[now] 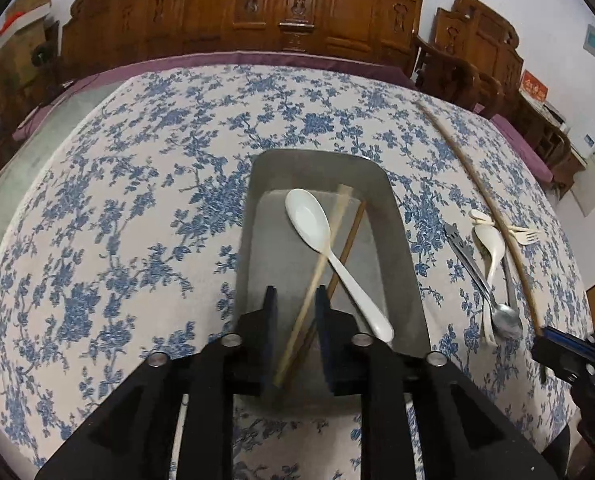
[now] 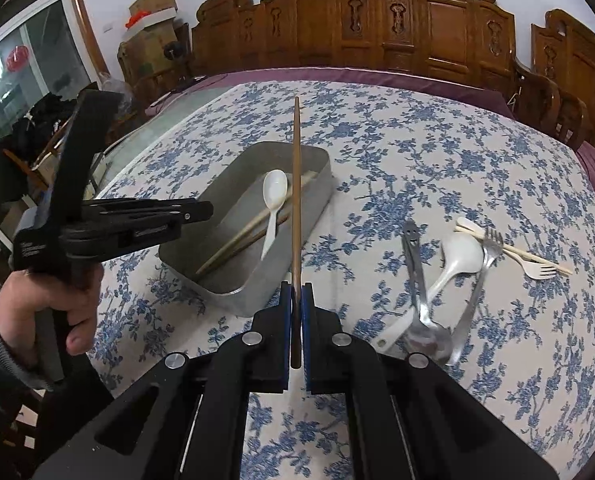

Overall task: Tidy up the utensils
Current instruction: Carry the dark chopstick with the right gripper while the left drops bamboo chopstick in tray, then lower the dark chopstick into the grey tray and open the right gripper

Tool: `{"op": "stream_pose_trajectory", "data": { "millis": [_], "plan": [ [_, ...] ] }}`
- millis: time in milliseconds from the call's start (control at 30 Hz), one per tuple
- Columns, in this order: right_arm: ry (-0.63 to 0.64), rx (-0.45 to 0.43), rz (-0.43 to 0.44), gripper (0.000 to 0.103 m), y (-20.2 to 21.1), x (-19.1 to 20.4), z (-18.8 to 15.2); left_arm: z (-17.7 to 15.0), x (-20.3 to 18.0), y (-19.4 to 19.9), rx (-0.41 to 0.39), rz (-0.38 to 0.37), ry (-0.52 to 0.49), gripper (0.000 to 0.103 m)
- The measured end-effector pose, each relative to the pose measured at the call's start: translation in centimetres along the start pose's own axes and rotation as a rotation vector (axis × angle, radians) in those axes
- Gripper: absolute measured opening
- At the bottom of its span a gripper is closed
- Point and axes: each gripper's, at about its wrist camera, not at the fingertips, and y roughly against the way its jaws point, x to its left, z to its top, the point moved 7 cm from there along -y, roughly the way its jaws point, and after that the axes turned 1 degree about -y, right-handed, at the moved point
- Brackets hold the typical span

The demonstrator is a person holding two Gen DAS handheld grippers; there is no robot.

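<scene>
A grey metal tray [image 1: 321,160] [image 2: 321,196] lies on the flowered tablecloth. It holds a white spoon [image 1: 309,216] [image 2: 275,192], a pale chopstick [image 1: 321,264] and a brown chopstick [image 1: 351,236]. My left gripper [image 1: 296,292] [image 2: 209,210] hovers over the tray's near end. Its jaws stand slightly apart, and the pale chopstick runs loose between them without touching the pads. My right gripper [image 2: 296,286] [image 1: 549,334] is shut on a long brown chopstick [image 2: 296,200] [image 1: 477,184], which points away over the tray's right side.
To the right of the tray, loose utensils lie on the cloth: metal tongs [image 2: 413,264], a white ladle spoon [image 2: 457,260], a metal fork [image 2: 481,280] and a white plastic fork [image 2: 537,270]. A person's hand [image 2: 57,300] holds the left gripper. Carved wooden chairs [image 1: 257,12] stand behind the table.
</scene>
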Motion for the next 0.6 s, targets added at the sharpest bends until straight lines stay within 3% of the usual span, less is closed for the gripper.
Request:
{"op": "stream_pose_trajectory", "data": {
  "millis": [300, 600],
  "plan": [
    [-0.055, 0.030, 0.050, 0.006, -3.0, 2.6, 1.3, 0.3, 2.9, 4.1, -0.069, 0.029, -0.037, 0.035],
    [-0.123, 0.052, 0.076, 0.006, -6.0, 4.6, 3.3, 0.7, 4.7, 6.7, -0.108, 0.022, -0.046, 0.040]
  ]
}}
